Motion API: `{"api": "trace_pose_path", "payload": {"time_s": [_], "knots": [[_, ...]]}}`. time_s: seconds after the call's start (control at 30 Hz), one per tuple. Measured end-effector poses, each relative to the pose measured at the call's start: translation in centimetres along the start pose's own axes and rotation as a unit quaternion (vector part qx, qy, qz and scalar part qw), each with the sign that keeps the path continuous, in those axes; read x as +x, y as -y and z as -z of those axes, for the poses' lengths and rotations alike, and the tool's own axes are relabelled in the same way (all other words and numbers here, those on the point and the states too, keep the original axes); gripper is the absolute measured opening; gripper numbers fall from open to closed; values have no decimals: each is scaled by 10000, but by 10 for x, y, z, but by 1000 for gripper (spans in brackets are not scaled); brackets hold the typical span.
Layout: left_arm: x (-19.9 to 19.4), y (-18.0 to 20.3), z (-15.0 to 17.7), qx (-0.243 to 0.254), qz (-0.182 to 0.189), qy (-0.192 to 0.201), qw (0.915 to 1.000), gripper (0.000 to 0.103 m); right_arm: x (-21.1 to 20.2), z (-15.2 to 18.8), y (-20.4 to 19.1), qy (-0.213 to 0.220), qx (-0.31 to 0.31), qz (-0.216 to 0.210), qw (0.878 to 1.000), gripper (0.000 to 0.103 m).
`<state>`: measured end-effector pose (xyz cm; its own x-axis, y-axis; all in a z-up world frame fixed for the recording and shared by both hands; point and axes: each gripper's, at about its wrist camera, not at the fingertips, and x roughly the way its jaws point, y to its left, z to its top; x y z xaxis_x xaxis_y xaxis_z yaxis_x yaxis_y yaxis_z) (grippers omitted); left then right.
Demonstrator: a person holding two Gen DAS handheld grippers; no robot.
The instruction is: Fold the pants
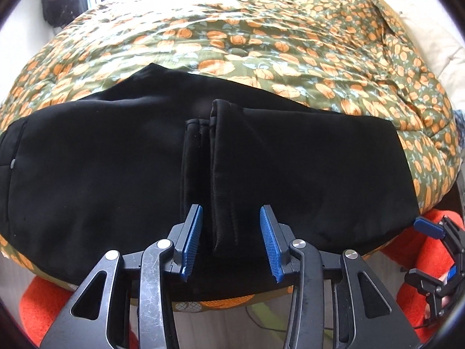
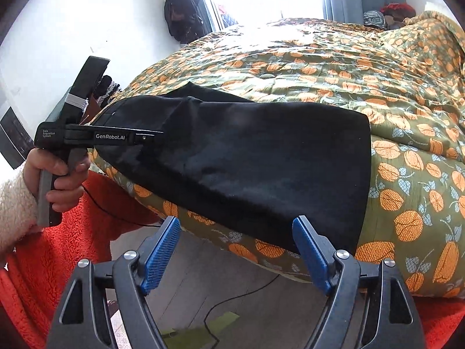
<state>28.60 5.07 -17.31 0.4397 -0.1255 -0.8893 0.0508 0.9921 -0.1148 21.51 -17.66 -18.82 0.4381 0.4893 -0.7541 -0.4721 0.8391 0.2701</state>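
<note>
Black pants [image 1: 116, 157] lie folded across the near edge of a bed with a green and orange leaf-print quilt [image 1: 261, 43]. The leg cuffs [image 1: 215, 157] lie on top, near the middle of the fold. My left gripper [image 1: 231, 241] is open, its blue pads either side of the cuff ends, just above the fabric. In the right wrist view the pants [image 2: 261, 163] hang over the bed edge. My right gripper [image 2: 237, 253] is open and empty, just below the pants' near right edge. The left gripper's body [image 2: 110, 138] shows there, by the pants' left side.
The quilt [image 2: 377, 87] covers the bed to the far wall and window. Orange fleece [image 2: 58, 247] lies below the bed edge on both sides. A cable [image 2: 232, 299] runs over the grey floor. Dark clothes [image 2: 180, 8] hang on the white wall.
</note>
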Motion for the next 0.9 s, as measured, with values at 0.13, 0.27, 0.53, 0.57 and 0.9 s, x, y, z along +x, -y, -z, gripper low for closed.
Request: {"api": "trace_pose_path", "payload": {"time_s": [0.13,0.27,0.53,0.57,0.9], "knots": [[-4,4,5,156,-71,134,9998,4,1,1,-4,-25,-65,36,10000,79],[-21,-8,10,110,-102,331,9993,3,-15,-7,3,277,-72,94,9995,79],[0,-23,16,-401,-101,197,9990,4,-17,-71,54,751,138,164,9969,78],[2,-22,16,-409,-103,193,9989,5,-3,-75,62,589,293,-159,9977,77],[9,-26,20,-534,39,277,9982,11,30,-117,69,-289,387,-199,9986,48]]}}
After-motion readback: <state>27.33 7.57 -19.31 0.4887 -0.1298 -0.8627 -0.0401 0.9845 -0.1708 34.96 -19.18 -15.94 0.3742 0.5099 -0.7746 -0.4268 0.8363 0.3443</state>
